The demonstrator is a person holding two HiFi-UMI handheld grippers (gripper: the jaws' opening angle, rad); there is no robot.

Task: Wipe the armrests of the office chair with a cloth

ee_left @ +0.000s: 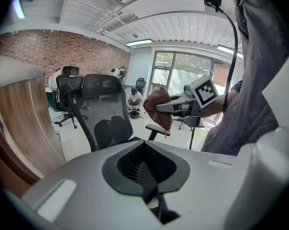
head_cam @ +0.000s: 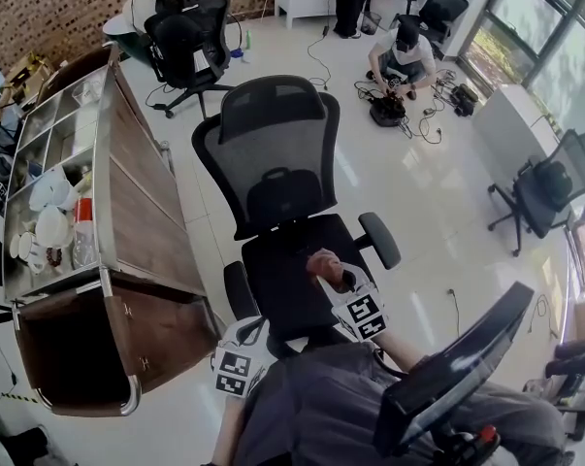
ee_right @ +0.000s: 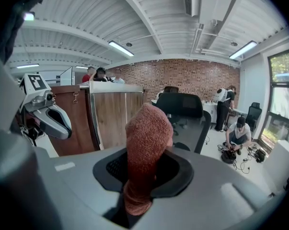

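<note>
A black mesh office chair [head_cam: 273,178] faces me, with its right armrest [head_cam: 379,239] and left armrest [head_cam: 239,291] on either side of the seat. My right gripper [head_cam: 333,272] hovers over the seat front, shut on a reddish-brown cloth [head_cam: 322,261] that stands up out of its jaws [ee_right: 146,138]. My left gripper [head_cam: 253,336] is low by the left armrest, shut, with nothing in it. In the left gripper view the cloth [ee_left: 157,107] hangs above the right armrest [ee_left: 157,130], apart from it.
A long wooden counter with shelves [head_cam: 142,226] runs close along the chair's left. More office chairs stand at the back [head_cam: 190,27] and right [head_cam: 549,187]. A person sits on the floor among cables [head_cam: 401,58]. A dark panel [head_cam: 457,367] is at my lower right.
</note>
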